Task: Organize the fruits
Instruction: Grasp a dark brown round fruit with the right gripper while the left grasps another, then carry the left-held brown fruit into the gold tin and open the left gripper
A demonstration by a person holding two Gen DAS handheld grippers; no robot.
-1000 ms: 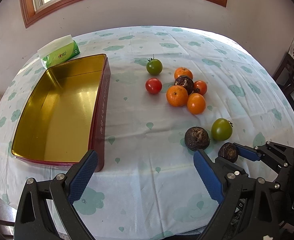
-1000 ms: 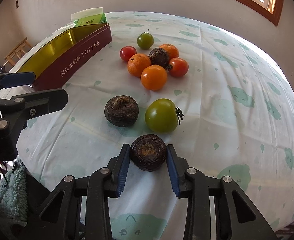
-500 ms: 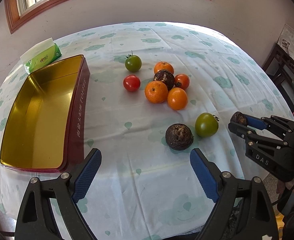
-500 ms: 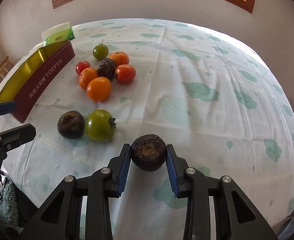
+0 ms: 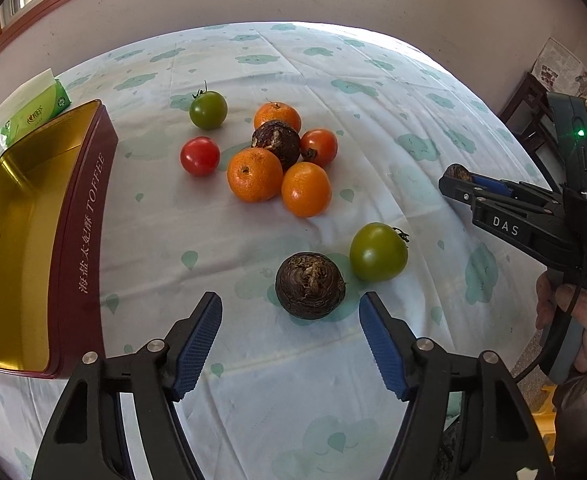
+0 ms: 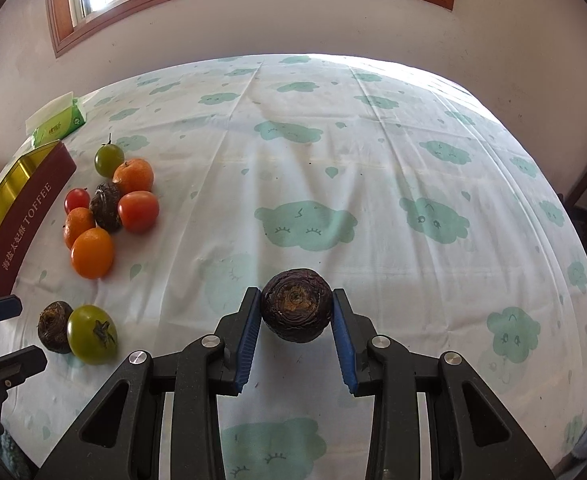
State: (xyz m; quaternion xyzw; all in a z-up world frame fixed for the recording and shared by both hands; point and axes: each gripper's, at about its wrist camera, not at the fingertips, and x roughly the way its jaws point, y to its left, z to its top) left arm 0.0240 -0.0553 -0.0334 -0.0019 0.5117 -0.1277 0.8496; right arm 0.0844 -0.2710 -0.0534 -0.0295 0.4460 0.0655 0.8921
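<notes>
The toffee tin [image 5: 89,216], far left of the left gripper [image 5: 290,340], is cut off by the frame edge, and its interior shows only as bare gold wall. The left gripper stands wide apart, gripping nothing; a dark brown fruit [image 5: 310,285] lies just ahead between its fingertips, untouched, a green tomato [image 5: 378,252] beside it. Farther right, the right gripper [image 6: 296,311] is clenched on another dark fruit [image 6: 296,305], lifted off the tablecloth [image 6: 373,200]; its underside is hidden.
</notes>
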